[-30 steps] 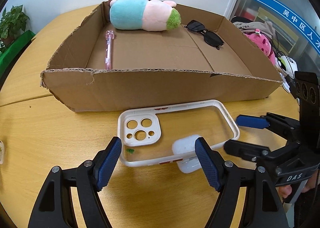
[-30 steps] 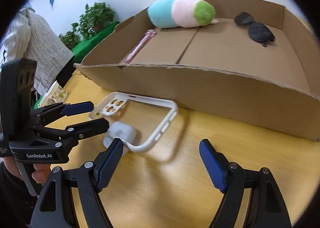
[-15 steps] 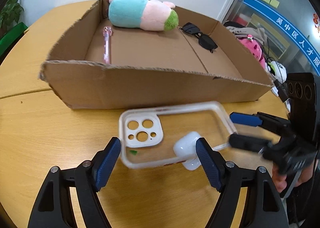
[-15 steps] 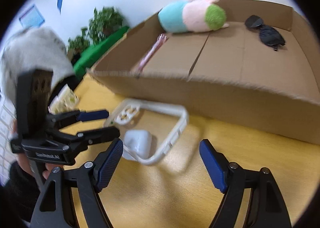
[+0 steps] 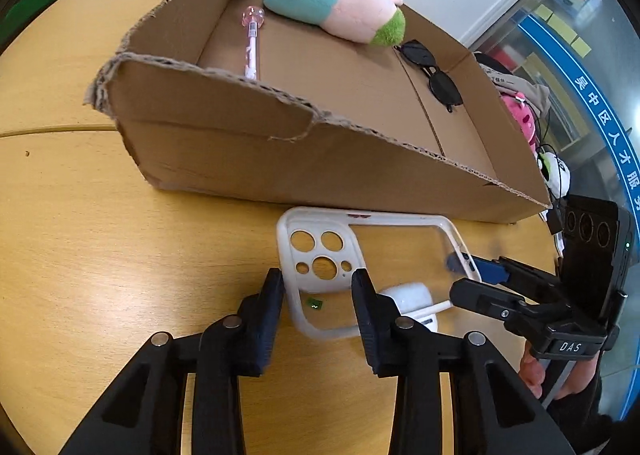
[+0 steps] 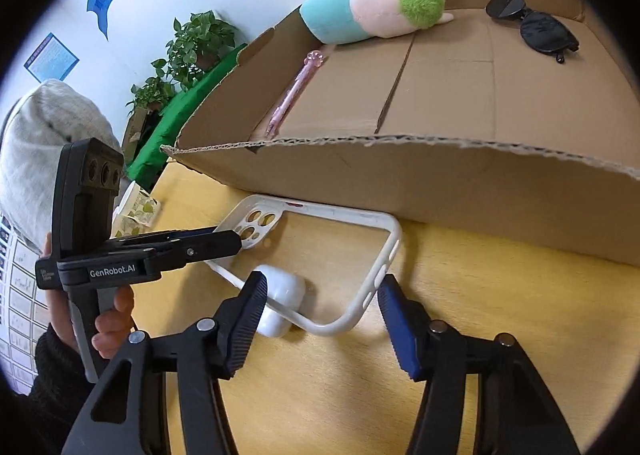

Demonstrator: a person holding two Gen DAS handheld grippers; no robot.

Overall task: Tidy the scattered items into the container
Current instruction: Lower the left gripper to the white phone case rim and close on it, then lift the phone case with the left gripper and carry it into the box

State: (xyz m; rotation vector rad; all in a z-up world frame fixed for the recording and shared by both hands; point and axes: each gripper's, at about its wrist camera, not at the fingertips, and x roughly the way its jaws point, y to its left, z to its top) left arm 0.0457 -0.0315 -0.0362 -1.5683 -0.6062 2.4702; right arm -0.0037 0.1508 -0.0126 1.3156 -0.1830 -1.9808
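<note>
Both hand-held grippers, left (image 5: 316,291) and right (image 6: 322,295), jaws just narrowing yet apart, straddle the phone case (image 5: 372,251) on the surface (image 5: 120,255).

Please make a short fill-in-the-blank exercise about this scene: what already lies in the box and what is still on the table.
1. Inside the cardboard box, the pink pen lies nearest the ______ toy.
2. The black ______ lie in the box on the green-tipped side of the toy.
3. The white phone case lies on the wooden ______, outside the box.
4. The phone case partly lies on top of a small white ______ case.

Missing words: plush; sunglasses; table; earbud
</note>
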